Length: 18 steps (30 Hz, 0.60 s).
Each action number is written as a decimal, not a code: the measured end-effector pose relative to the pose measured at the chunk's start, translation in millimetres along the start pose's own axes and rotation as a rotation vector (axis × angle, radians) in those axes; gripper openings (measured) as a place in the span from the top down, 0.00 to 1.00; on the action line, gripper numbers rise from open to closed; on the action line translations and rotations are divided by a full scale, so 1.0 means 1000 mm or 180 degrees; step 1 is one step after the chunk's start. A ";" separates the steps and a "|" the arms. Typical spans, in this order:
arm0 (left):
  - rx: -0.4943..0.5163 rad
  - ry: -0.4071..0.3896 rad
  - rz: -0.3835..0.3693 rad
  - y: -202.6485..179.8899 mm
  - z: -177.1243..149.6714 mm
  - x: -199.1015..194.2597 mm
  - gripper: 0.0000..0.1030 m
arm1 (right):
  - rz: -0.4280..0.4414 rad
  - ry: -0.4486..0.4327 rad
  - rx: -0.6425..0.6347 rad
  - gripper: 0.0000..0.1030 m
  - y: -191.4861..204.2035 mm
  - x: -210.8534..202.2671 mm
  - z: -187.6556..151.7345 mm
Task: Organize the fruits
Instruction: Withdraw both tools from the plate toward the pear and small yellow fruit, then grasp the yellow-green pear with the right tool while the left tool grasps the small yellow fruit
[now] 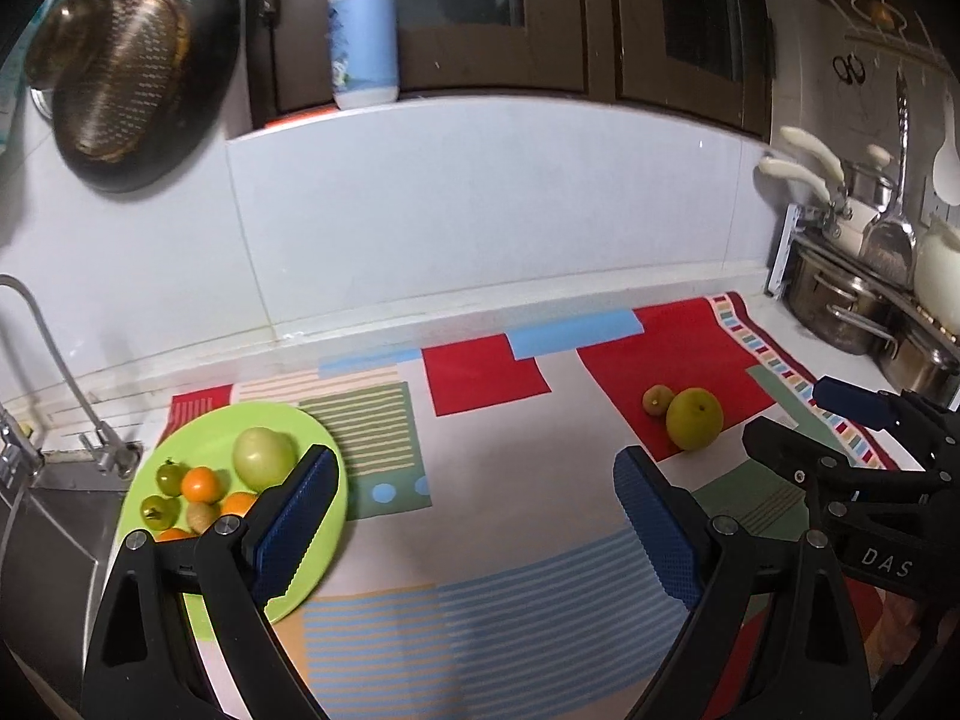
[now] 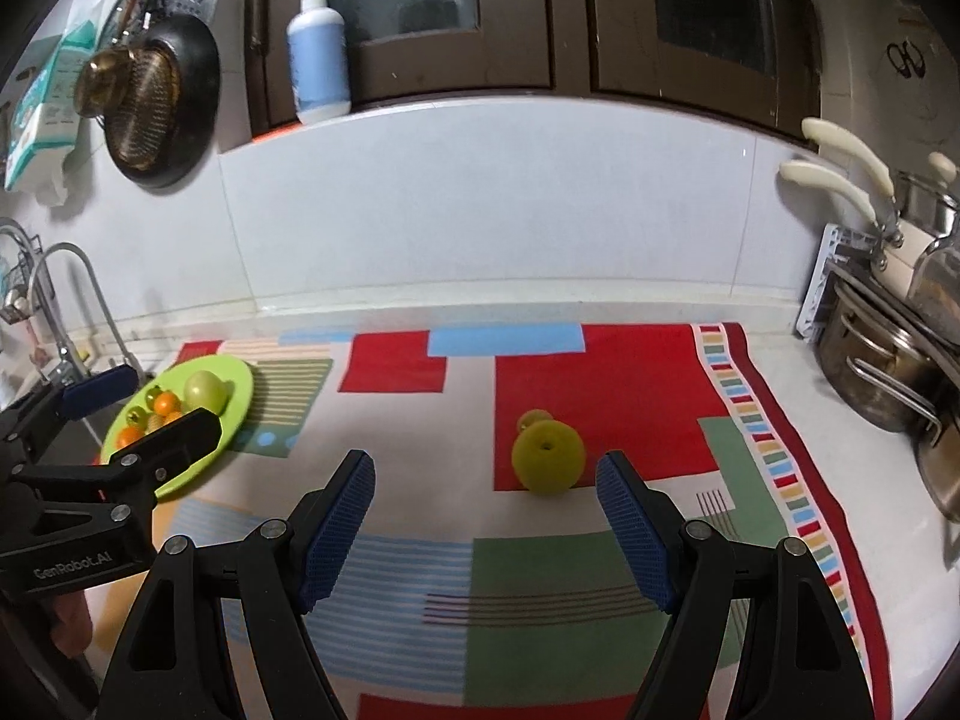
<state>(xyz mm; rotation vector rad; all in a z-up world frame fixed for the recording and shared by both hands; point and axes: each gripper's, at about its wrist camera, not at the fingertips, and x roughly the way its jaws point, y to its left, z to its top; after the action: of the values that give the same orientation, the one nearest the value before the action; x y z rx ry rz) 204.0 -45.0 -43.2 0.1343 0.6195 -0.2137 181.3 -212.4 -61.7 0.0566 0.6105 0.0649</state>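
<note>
Patterned surface mat (image 2: 420, 498): right claw (image 2: 486, 516) open, empty; yellow-green fruit (image 2: 548, 458) at 12 o'clock, probably unsteady, may roll on off-centre contact.

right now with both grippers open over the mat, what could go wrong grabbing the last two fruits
1. The small brownish fruit sits right against the far side of the big yellow-green fruit, so the right gripper closing on the big one may knock the small one rolling.
2. The green plate is near the sink, already crowded; a fruit dropped in could bounce out.
3. The left gripper hangs over the plate's rim and could tip it.
</note>
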 end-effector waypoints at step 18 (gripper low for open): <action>0.0182 0.0499 -0.0142 -0.025 -0.008 0.093 0.09 | -0.0010 0.0457 0.0011 0.26 -0.029 0.091 -0.007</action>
<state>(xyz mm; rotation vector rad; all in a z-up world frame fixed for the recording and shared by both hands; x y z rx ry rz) 267.6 -82.3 -105.4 0.1937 0.7733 -0.2659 253.2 -233.8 -121.2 0.0545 0.7542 0.0653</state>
